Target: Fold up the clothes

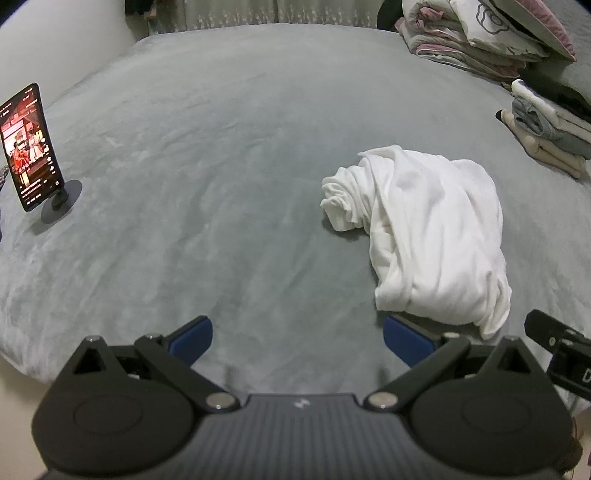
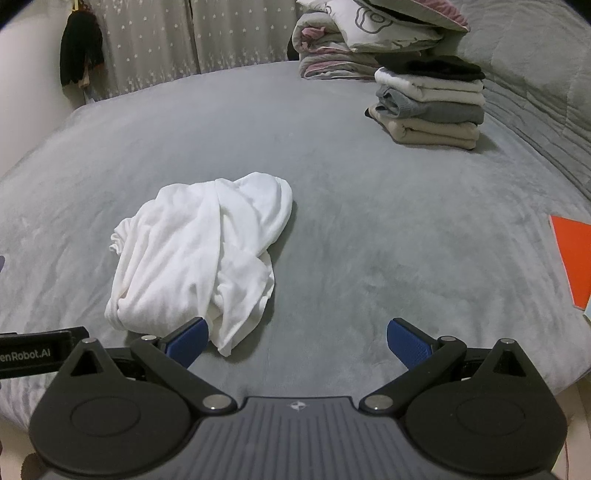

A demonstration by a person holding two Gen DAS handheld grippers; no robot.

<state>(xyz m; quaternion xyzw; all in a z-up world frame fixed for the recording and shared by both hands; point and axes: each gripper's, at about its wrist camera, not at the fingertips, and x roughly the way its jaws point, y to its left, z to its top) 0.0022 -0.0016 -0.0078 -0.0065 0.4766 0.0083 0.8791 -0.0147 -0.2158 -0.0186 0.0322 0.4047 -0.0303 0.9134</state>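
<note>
A crumpled white garment [image 1: 428, 229] lies bunched on the grey bed cover [image 1: 221, 147], ahead and to the right of my left gripper [image 1: 297, 341]. That gripper is open with nothing between its blue pads; its right pad sits just under the garment's near edge. In the right wrist view the same white garment [image 2: 199, 254] lies ahead and to the left. My right gripper [image 2: 297, 341] is open and empty; its left blue pad [image 2: 188, 341] is beside the garment's near corner. Part of the right gripper shows at the left wrist view's right edge.
A phone on a round stand [image 1: 31, 147] stands lit at the left of the bed. A stack of folded clothes [image 2: 430, 105] sits at the back right, with piled bedding and pillows [image 2: 362, 33] behind it. An orange flat object [image 2: 574, 258] lies at the right edge.
</note>
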